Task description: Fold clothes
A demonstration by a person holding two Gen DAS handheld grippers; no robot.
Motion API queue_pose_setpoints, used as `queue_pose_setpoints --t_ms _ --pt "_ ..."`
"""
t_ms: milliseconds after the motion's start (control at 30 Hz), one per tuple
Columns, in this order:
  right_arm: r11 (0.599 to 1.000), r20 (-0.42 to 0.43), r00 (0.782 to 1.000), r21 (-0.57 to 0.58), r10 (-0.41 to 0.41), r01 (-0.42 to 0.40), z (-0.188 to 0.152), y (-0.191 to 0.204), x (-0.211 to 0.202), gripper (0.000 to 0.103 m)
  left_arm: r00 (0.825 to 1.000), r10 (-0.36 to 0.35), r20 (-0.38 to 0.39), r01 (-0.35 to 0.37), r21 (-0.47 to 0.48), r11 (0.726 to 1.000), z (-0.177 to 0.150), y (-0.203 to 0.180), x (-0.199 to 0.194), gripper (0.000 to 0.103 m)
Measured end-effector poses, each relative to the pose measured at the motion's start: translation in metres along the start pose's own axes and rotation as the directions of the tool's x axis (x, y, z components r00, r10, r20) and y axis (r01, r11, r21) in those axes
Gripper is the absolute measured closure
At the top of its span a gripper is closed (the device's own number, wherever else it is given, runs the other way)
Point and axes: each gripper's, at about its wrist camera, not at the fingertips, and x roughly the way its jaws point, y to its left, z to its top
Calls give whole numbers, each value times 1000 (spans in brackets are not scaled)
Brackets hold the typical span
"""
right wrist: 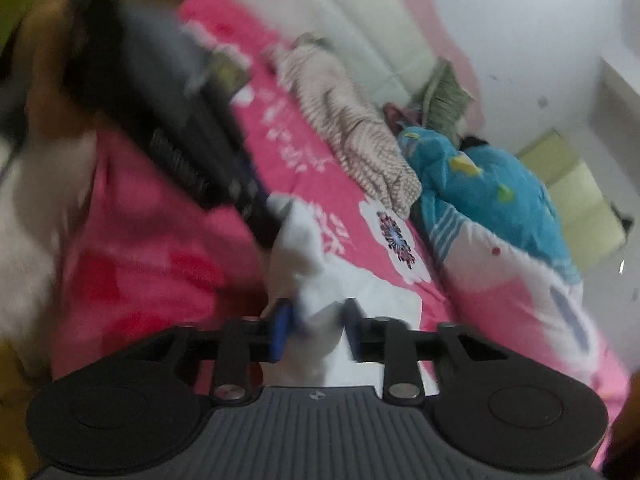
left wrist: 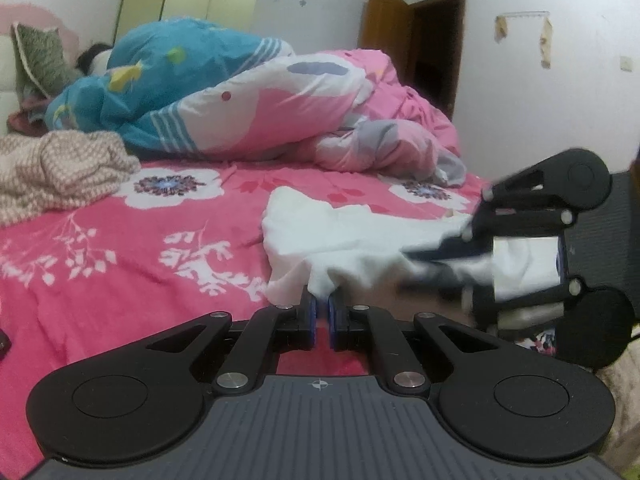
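Note:
A white garment [left wrist: 344,236] lies crumpled on the pink flowered bedsheet [left wrist: 132,248]. My left gripper [left wrist: 322,304] is shut on a fold of its near edge. My right gripper [left wrist: 432,264] comes in blurred from the right, over the garment's right part. In the right wrist view the white garment [right wrist: 316,280] bunches up between my right gripper's [right wrist: 316,320] blue pads [right wrist: 282,330], which stand a little apart with cloth between them. The left gripper [right wrist: 260,216] shows there as a dark blurred shape holding the cloth's far end.
A rolled pink, white and blue duvet [left wrist: 240,100] lies across the back of the bed. A beige knitted blanket [left wrist: 56,168] is heaped at the left. A green pillow [left wrist: 40,58] leans at the headboard. A brown door [left wrist: 416,44] stands open behind.

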Motion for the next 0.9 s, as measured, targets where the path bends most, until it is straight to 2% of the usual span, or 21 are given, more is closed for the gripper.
queue_pose_setpoints --t_ms 67,167,233,333,400,467,500,533,567,633,700,767,800,833,900 --pt "990 33 999 141 17 -21 2 -20 -11 101 1000 18 13 -18 11 1000 1 3 -3 98" --pt "952 85 994 294 70 -92 -3 -40 -23 100 997 71 10 -70 -41 997 -2 18 -12 99" --pt "927 78 984 330 163 -180 -8 -33 -18 100 996 94 -12 -94 -125 988 -7 33 -17 99" --pt "947 9 978 246 210 -205 -10 5 -3 94 993 105 -48 -113 -257 960 -14 52 -27 98" --pt "952 23 977 223 211 -210 -8 11 -8 65 994 94 -59 -108 -315 943 -15 57 -33 97" --pt "955 46 977 206 209 -214 -6 13 -15 53 997 58 -58 -75 -344 936 -14 55 -36 88" --pt "956 58 976 198 208 -216 -4 15 -18 52 998 38 -56 -56 -355 933 -13 54 -36 75" --pt "955 65 977 206 204 -213 -4 10 -22 52 998 16 -52 -34 -362 932 -11 51 -34 67" --pt "952 69 979 228 194 -205 -5 2 -26 52 999 -4 -47 -14 -366 931 -9 48 -31 67" --pt "937 69 983 297 169 -182 -9 -16 -32 52 998 -40 -45 21 -370 929 -4 42 -20 67" --pt "905 68 985 390 157 -171 -16 -34 -40 52 995 -73 -64 44 -370 928 1 35 -5 66" --pt "864 57 988 480 141 -151 -27 -48 -47 53 985 -95 -144 37 -363 931 4 29 17 67" --pt "849 44 991 512 128 -133 -33 -53 -51 53 977 -94 -191 19 -360 933 3 27 28 70" --pt "832 31 993 543 116 -114 -38 -57 -55 53 969 -94 -228 4 -365 931 1 26 36 82" --pt "801 -3 996 594 87 -68 -53 -63 -66 53 963 -107 -246 -2 -408 913 -2 31 40 91"
